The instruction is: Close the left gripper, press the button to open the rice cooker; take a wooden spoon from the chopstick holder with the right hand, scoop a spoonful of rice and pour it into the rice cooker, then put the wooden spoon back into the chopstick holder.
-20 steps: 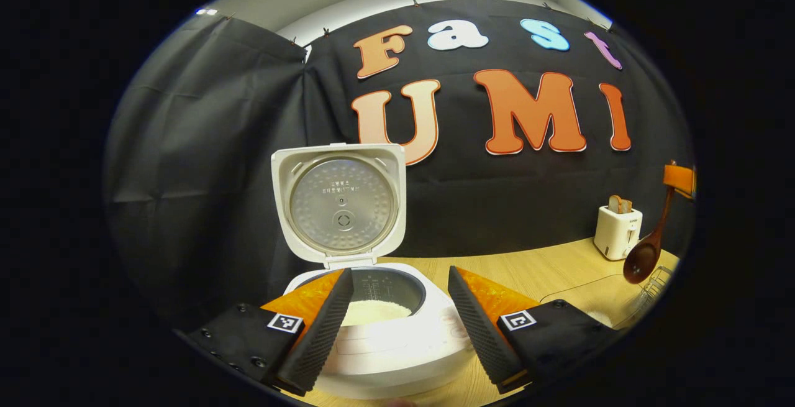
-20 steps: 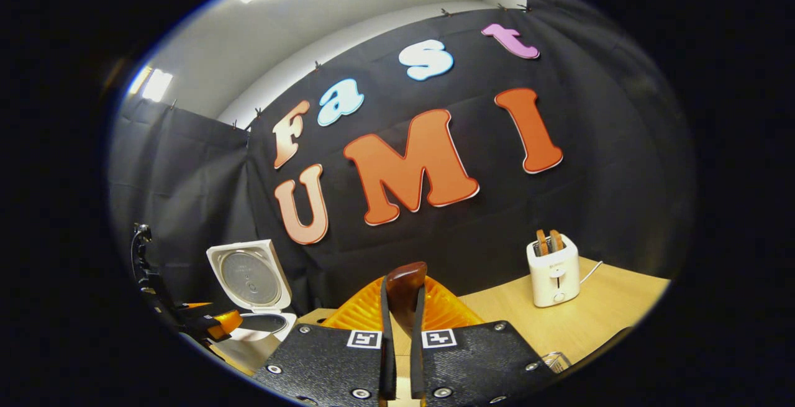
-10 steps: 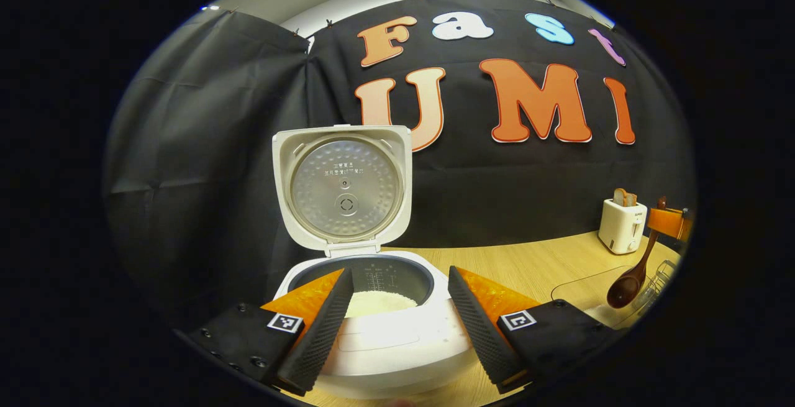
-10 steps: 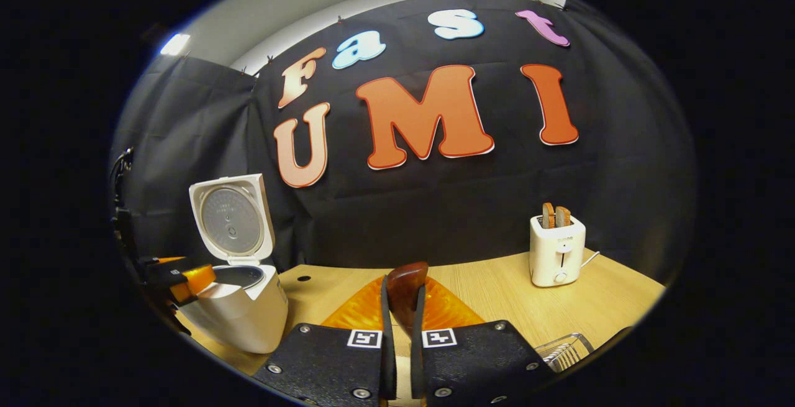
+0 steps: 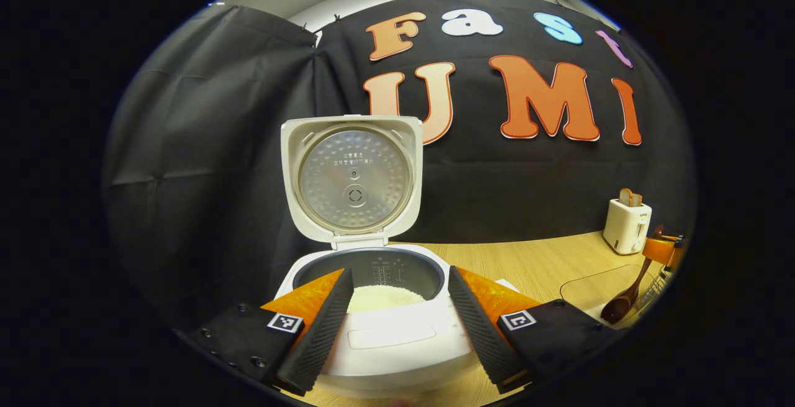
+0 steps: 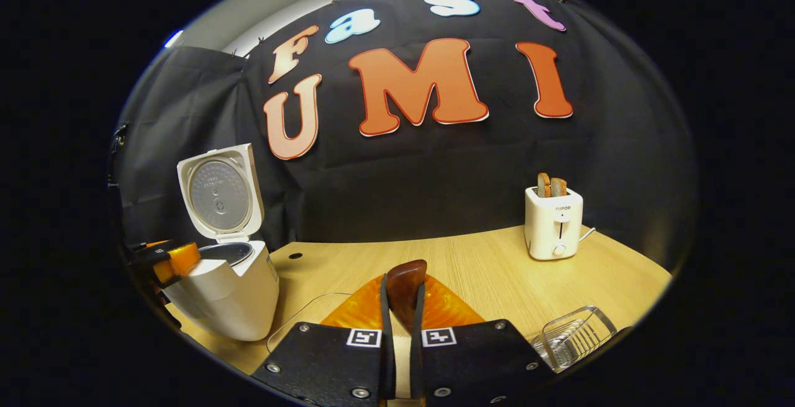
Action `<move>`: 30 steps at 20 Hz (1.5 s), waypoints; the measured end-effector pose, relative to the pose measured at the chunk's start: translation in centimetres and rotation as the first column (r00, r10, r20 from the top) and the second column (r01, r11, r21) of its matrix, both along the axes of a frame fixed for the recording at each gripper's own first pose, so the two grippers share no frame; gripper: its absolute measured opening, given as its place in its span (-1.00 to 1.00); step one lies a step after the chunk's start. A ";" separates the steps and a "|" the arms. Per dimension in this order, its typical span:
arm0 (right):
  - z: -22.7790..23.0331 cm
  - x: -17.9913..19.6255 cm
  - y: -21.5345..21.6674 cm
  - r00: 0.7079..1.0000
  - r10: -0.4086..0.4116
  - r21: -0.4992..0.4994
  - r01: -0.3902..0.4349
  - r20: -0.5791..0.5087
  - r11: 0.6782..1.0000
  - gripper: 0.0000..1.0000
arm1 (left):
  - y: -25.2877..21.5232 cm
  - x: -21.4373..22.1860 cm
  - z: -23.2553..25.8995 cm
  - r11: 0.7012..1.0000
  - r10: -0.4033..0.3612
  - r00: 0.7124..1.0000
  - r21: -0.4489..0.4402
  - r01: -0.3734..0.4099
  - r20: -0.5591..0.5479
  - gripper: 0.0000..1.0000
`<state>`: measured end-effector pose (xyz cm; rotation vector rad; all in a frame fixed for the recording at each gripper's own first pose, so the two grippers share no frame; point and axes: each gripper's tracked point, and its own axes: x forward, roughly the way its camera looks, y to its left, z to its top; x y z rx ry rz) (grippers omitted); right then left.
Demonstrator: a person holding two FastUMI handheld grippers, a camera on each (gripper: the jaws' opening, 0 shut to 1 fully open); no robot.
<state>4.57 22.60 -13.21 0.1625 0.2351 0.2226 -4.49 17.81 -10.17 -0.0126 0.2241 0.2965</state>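
Left gripper view: rice cooker (image 5: 379, 307), lid raised, with the left gripper (image 5: 397, 326) spread wide before it.
White rounded plastic body on a pale wood-grain table (image 5: 528, 264); square lid (image 5: 352, 180) upright, lined with a dimpled metal disc; dark inner pot holding white rice (image 5: 385, 297). Ribbed fingers (image 5: 323, 326) straddle the cooker's front without touching it. Right gripper view: right gripper (image 6: 402, 332) pinches the glossy dark-brown wooden spoon (image 6: 405, 283) by its handle between both fingers. Wire chopstick holder (image 6: 574, 335) lies low to the right; boxy white toaster (image 6: 553, 220) holding two slices stands farther back.
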 end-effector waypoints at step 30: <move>-4.8 0.4 2.4 0.892 0.048 0.689 0.313 -0.450 0.653 -0.82 | 3.6 -4.2 0.6 0.992 0.091 0.995 -0.090 -0.086 0.049 0.96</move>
